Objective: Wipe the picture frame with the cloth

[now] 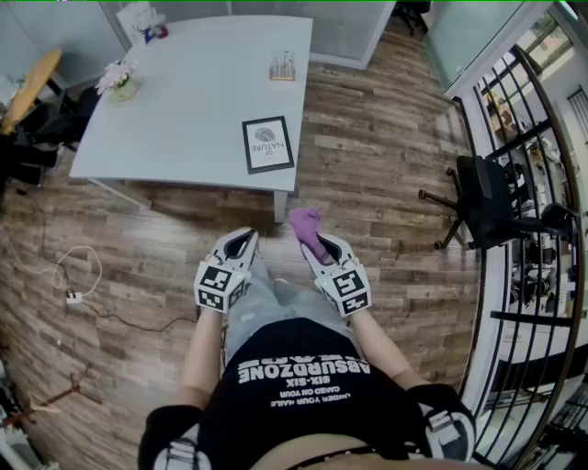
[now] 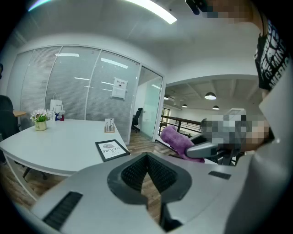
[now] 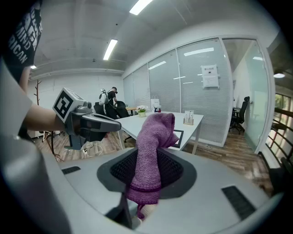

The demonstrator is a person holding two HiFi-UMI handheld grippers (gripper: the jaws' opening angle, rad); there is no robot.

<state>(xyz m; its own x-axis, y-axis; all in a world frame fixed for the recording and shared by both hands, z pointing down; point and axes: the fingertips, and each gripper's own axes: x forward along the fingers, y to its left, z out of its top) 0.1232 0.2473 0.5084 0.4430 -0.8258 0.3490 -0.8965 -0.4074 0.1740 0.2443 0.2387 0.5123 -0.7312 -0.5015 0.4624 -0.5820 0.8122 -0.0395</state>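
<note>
A black-rimmed picture frame [image 1: 267,144] with a white print lies flat near the front right corner of the white table [image 1: 175,110]; it also shows as the frame [image 2: 111,149] in the left gripper view, and partly behind the cloth as the frame [image 3: 180,135] in the right gripper view. My right gripper [image 1: 315,240] is shut on a purple cloth [image 1: 308,227], which stands up between its jaws as the cloth [image 3: 152,151]. My left gripper [image 1: 243,241] is shut with nothing in it. Both are held over the floor in front of the table, short of the frame.
On the table stand a small flower pot [image 1: 121,81], a white bag [image 1: 138,20] and a small desk ornament [image 1: 282,67]. A black office chair [image 1: 491,200] stands at the right by a black railing [image 1: 542,174]. A cable [image 1: 78,285] lies on the wooden floor at the left.
</note>
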